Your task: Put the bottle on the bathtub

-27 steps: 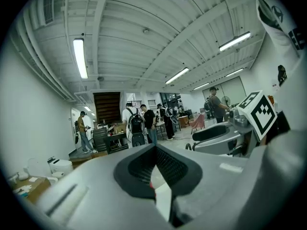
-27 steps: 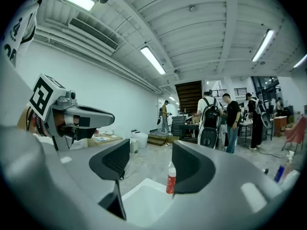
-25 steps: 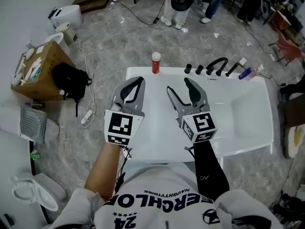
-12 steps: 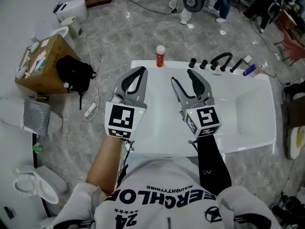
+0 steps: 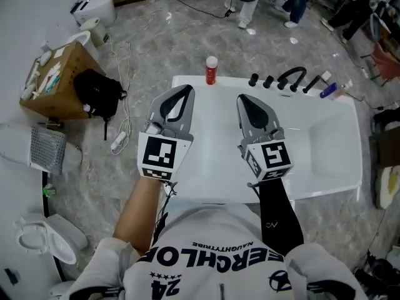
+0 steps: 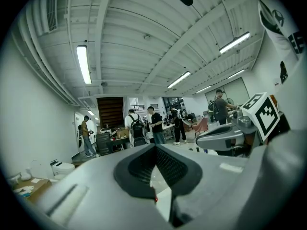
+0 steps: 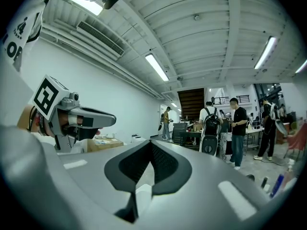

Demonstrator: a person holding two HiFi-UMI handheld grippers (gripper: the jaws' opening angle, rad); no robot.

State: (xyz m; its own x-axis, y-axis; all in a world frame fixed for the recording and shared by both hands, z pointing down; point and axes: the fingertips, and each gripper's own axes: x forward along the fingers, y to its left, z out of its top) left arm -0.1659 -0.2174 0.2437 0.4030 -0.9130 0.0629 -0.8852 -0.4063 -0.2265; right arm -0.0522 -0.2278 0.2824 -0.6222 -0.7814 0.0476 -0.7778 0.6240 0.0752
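Over the glossy bathtub (image 5: 325, 144) (bottle (image 5: 211, 72) on rim) both hang empty: left tool (image 5: 186, 89) closed, right tool (image 5: 242, 99) just closed.

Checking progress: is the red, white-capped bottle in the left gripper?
No, the red, white-capped bottle stands on the white bathtub's far rim, beyond the left gripper.

My left gripper (image 5: 185, 91) and right gripper (image 5: 243, 100) hang side by side over the white bathtub (image 5: 325, 145), jaws together. My right jaws have just closed on nothing. The red bottle (image 5: 212, 72) stands upright on the far rim.
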